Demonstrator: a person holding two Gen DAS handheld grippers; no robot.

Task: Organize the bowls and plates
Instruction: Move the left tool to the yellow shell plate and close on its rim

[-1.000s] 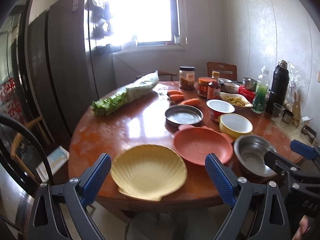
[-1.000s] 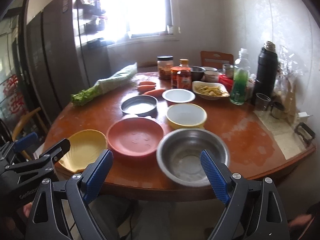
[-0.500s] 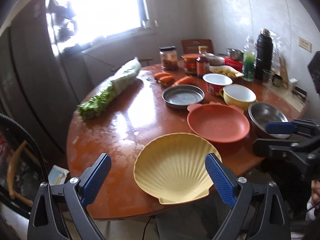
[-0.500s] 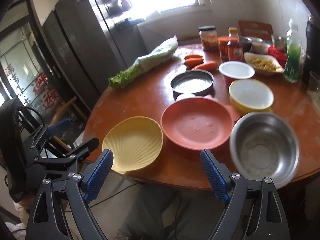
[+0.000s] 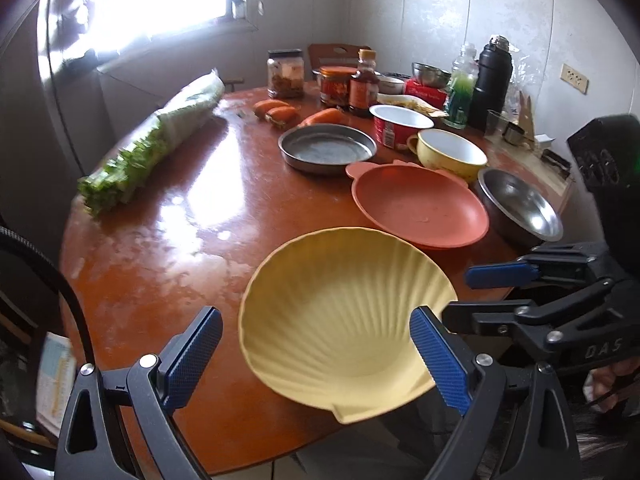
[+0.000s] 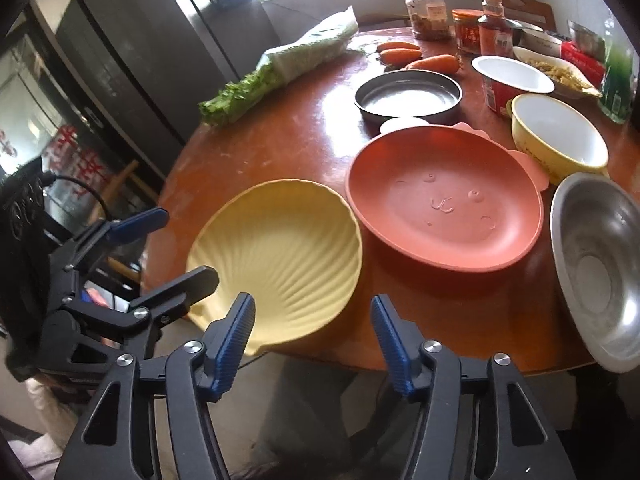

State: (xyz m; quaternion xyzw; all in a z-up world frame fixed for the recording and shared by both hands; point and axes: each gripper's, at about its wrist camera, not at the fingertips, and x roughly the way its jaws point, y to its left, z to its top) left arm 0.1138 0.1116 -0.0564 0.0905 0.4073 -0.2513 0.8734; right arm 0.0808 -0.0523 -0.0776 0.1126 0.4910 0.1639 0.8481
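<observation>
shell plate (image 5: 336,316) between open grippers

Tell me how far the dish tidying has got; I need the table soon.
Nothing looks stacked yet: the yellow shell plate, orange plate, steel bowl, yellow bowl and metal pan all sit separately. In hand: the left gripper is open around the shell plate's near rim, and the right gripper, empty, is closing beside it. All the organizing remains.

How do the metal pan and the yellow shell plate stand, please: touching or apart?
Apart. The right wrist view shows bare table between the metal pan and the yellow shell plate.
</observation>
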